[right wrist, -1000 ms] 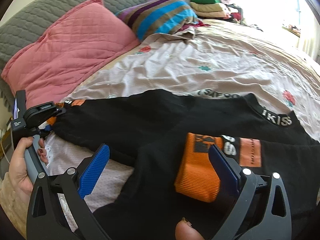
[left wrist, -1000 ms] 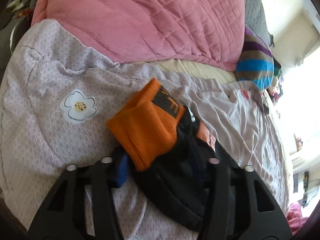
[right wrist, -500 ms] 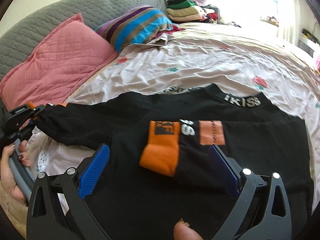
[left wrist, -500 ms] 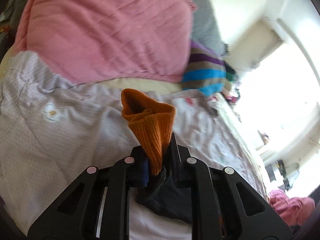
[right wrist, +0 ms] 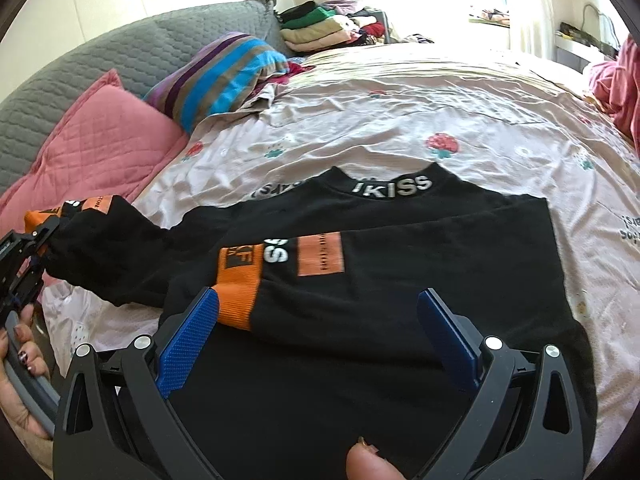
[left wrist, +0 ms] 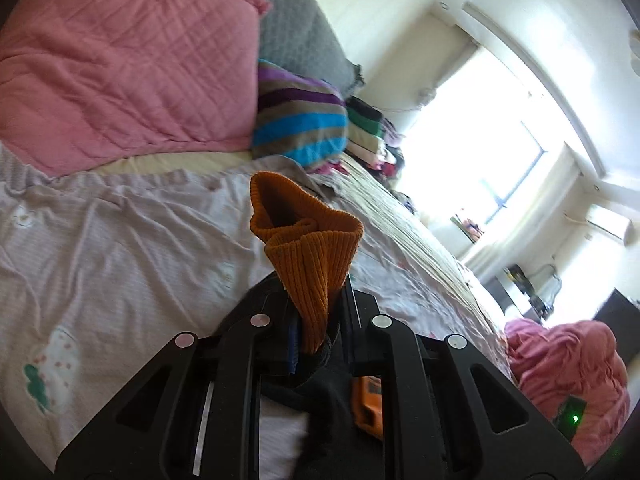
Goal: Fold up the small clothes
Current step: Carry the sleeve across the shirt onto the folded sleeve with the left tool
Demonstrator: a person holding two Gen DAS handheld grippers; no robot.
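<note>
Now the left gripper [left wrist: 316,332] is clamped nearly shut on the orange cuff [left wrist: 308,256] of the left sleeve [right wrist: 120,248]; a second ago the cuff lay loose between wider jaws on the sheet [left wrist: 120,248], and since then it has been pinched and raised, so that the ribbing stands bunched above the pads. In the right view the sleeve is seen drawn out taut to the left, off the shirt [right wrist: 400,300], whose body lies flat on the bed with the collar toward the far side. The other sleeve [right wrist: 280,264] is already laid across the chest, its cuff just beside the left pad of the right gripper [right wrist: 320,332], which is held wide open above the shirt and grips nothing. It may be judged that the second sleeve fold has been started: the held sleeve is ready to be carried inward over the body, after which the body remains to be folded.
</note>
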